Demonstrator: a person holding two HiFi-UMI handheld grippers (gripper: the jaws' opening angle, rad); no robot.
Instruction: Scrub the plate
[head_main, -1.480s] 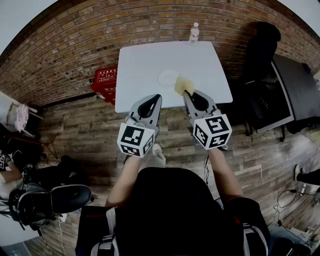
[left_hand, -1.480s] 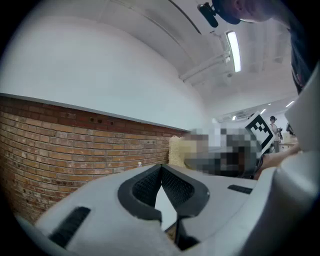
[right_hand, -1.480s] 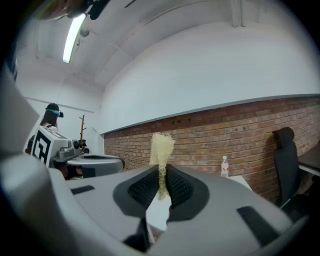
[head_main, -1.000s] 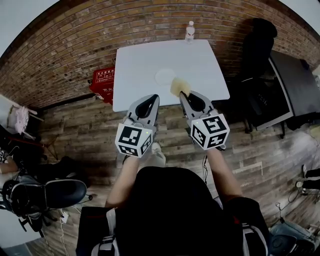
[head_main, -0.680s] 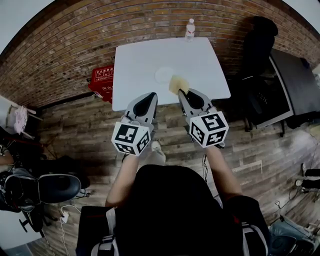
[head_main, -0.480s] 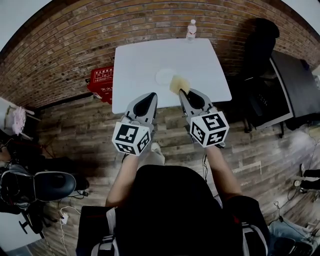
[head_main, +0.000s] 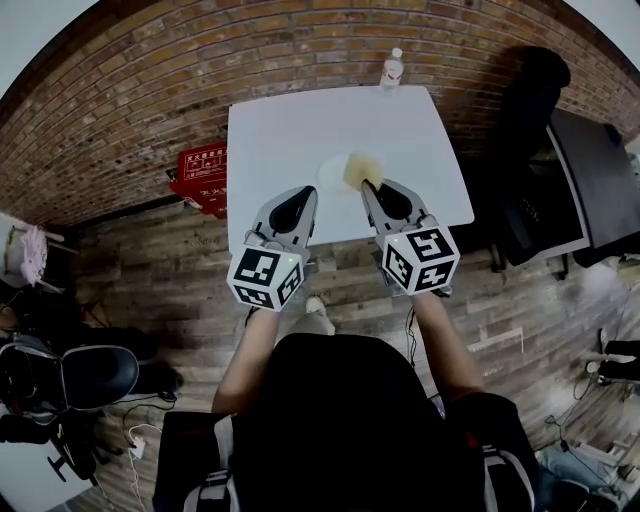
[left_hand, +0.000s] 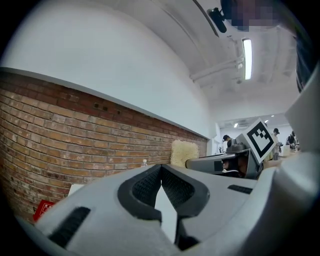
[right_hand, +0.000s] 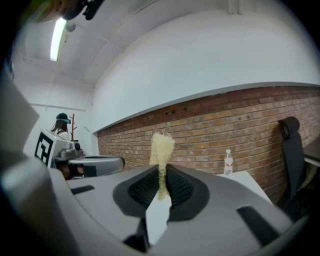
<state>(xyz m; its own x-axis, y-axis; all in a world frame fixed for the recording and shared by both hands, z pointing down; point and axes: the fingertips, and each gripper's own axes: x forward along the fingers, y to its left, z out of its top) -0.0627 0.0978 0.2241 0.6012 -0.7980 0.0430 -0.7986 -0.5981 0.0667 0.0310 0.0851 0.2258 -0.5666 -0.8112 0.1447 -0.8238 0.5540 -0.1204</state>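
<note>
Scene: A person stands at the near edge of a white surface (head_main: 290, 130) set against a brick wall (head_main: 150, 90), a claw in each hand.
Plate: The pale round plate (head_main: 332, 173) lies flat on the surface, toward its near side and roughly midway across — just ahead of both claws.
Right claw: The right claw (head_main: 368, 186) is clenched on a yellow sponge (head_main: 361, 168), which stands up thin between its pads. In the head view the sponge overlaps the plate's right edge, though whether it touches cannot be told.
Left claw: The left claw (head_main: 305, 192) is closed tight with nothing in it, near the plate's left side and apart from it.
Done so far: The sponge is in hand and at the plate; no suds, water or wiped streaks show.
Left to do: By the look of it, nearly everything — pressing the sponge down and working it over the plate, perhaps with the left claw steadying the rim.
Elsewhere: A water bottle (head_main: 392, 68) stands at the surface's far edge; a red box (head_main: 200, 170) sits on the floor to the left.
</note>
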